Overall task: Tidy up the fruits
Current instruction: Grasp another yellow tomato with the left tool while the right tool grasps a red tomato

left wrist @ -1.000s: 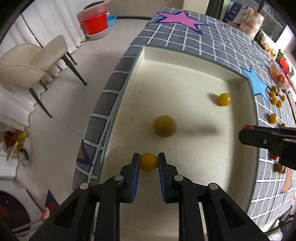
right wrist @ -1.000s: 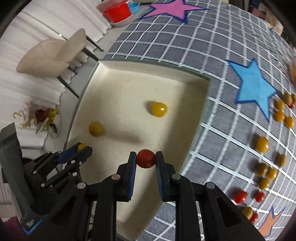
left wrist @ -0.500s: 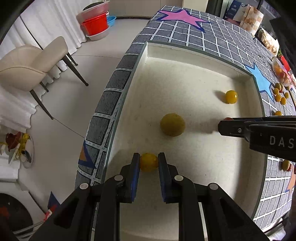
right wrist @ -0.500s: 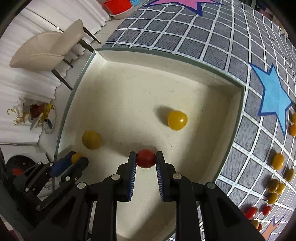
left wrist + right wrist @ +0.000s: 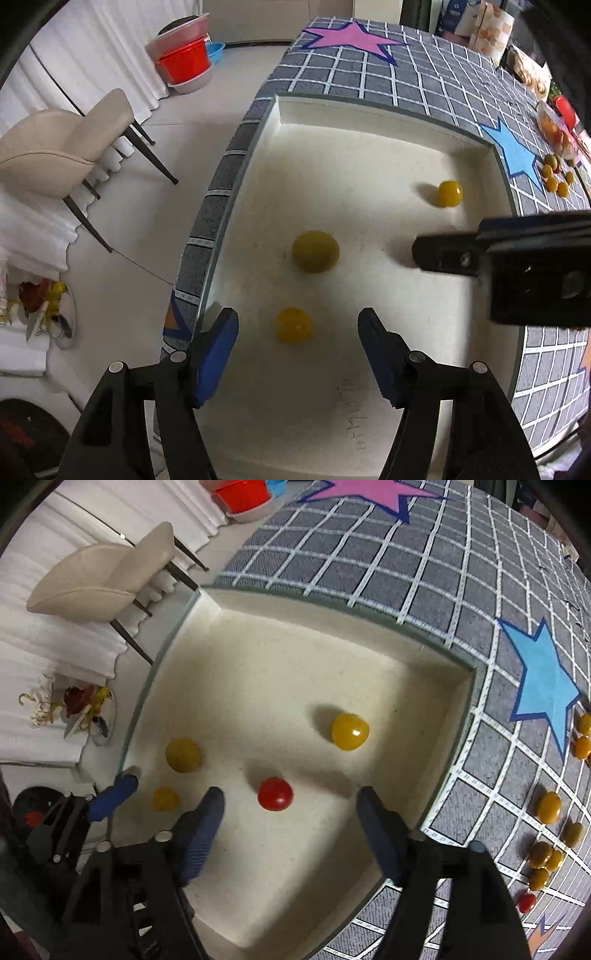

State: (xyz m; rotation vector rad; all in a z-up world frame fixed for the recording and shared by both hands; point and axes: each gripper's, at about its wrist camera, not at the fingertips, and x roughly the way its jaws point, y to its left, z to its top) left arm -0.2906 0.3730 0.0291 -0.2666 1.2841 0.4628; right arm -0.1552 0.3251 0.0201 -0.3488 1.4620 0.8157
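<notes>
A cream tray sits on the grey checked tablecloth. My left gripper is open, and a small yellow fruit lies on the tray floor between its fingers. My right gripper is open, and a red cherry tomato lies on the tray between its fingers. A larger dull yellow fruit and a glossy yellow fruit also lie in the tray. The right gripper hides the tomato in the left wrist view.
Several loose yellow and red fruits lie on the tablecloth right of the tray, near a blue star. A beige chair and red tubs stand on the floor beyond the table's left edge.
Both grippers have opened. The small yellow fruit and the red tomato were let go and now lie on the tray floor. The right gripper has moved further in over the tray.
</notes>
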